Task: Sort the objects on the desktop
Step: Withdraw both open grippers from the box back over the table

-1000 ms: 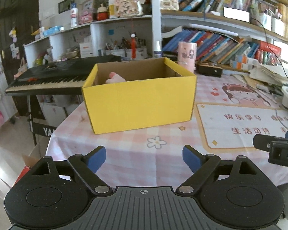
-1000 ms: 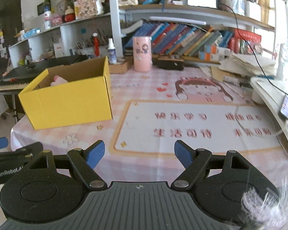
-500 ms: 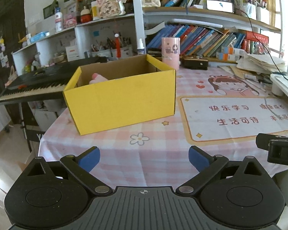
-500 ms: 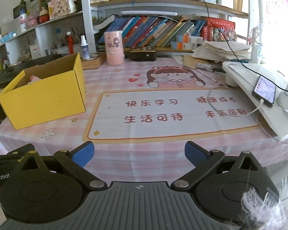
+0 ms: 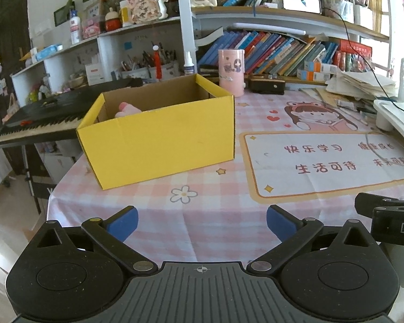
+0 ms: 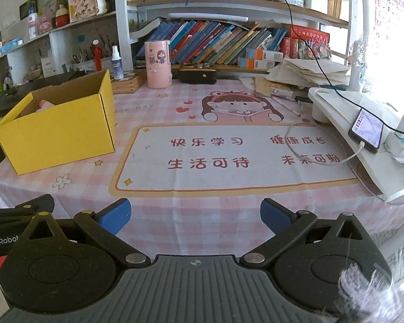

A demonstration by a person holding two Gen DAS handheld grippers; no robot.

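Observation:
A yellow cardboard box (image 5: 159,145) stands open-topped on the left of the pink checked tablecloth, also seen from the right wrist (image 6: 59,132). A pink soft object (image 5: 128,109) pokes up inside it (image 6: 46,105). My left gripper (image 5: 201,222) hovers over the table's near edge in front of the box, its jaws opening with nothing between them. My right gripper (image 6: 195,215) is open and empty over the near edge, in front of the printed desk mat (image 6: 229,156). Each gripper shows at the side of the other's view.
A pink cylindrical holder (image 6: 158,64) and a black case (image 6: 196,76) stand at the back by the bookshelf. A white stand with a charging phone (image 6: 366,130) and a cable lines the right side. A piano keyboard (image 5: 40,118) sits beyond the table's left edge.
Both grippers' jaws have spread wider. Both views have swung right and drawn back a little, so the box now sits further left and smaller.

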